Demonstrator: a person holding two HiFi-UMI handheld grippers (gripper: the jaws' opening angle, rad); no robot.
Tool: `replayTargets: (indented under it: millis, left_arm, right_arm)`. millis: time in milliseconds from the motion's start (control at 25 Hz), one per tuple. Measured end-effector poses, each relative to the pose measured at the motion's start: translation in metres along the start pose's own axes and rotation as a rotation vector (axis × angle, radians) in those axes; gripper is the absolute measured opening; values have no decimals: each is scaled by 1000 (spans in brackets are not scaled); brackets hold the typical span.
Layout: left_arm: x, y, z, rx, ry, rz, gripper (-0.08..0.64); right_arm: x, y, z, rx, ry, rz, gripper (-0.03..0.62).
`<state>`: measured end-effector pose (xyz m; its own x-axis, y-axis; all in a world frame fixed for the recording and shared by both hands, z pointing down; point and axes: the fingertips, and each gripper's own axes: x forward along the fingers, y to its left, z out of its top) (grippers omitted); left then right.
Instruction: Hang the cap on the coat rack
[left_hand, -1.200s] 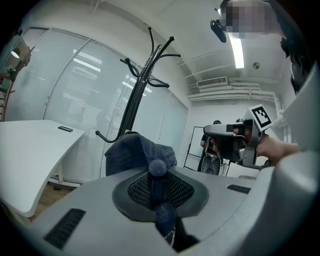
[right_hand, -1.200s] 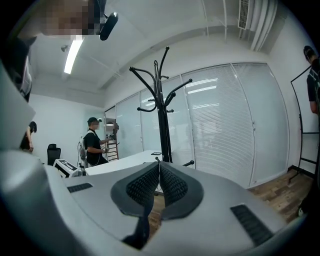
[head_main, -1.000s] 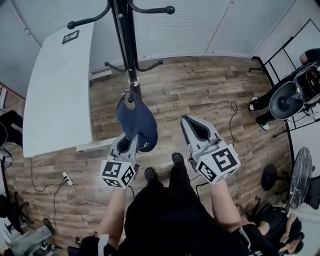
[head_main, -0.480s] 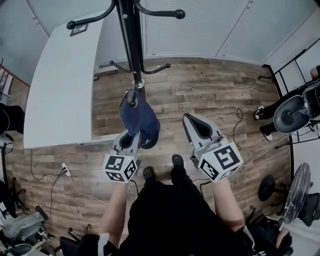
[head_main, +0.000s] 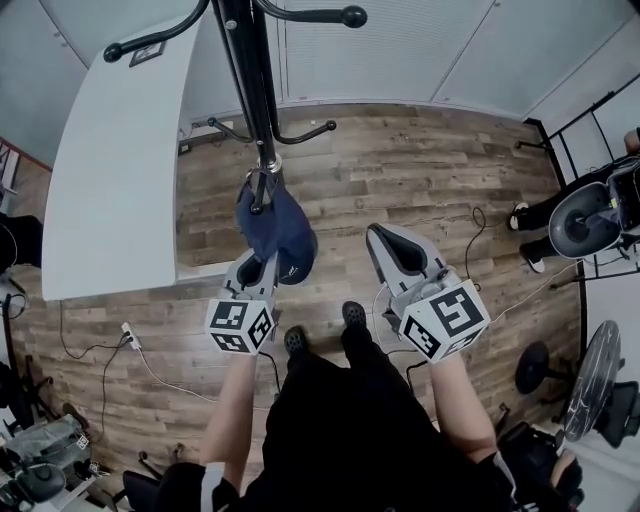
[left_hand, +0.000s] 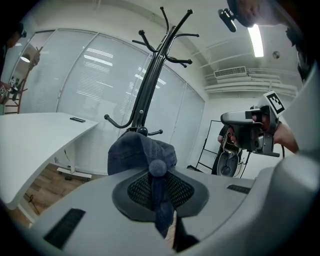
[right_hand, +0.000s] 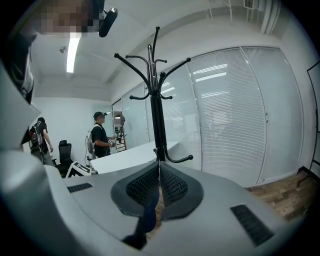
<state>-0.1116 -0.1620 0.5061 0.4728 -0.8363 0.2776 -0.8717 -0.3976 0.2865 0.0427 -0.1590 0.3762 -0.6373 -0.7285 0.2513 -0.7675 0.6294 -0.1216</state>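
The navy cap hangs by the black coat rack, its top edge at the knob of a low hook. My left gripper is just below the cap and shut on its lower edge. In the left gripper view a strip of the cap is pinched between the pads of that gripper, with the rack's pole behind it. My right gripper is held to the right of the cap, shut and empty. The right gripper view shows its jaws together, facing the rack.
A long white table stands left of the rack. Cables and a power strip lie on the wood floor. An office chair and a fan are at the right. A person with a backpack stands beyond the table.
The head view has shifted slightly. The cap stays at the low hook with my left gripper shut on it, and the right gripper holds its place.
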Motion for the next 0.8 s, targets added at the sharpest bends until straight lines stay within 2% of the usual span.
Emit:
replayTargets:
  millis: [800]
  left_arm:
    - [28,11,-34,5,58,-6,41]
  right_arm:
    - [-2,4,-9,6,8,-29,31]
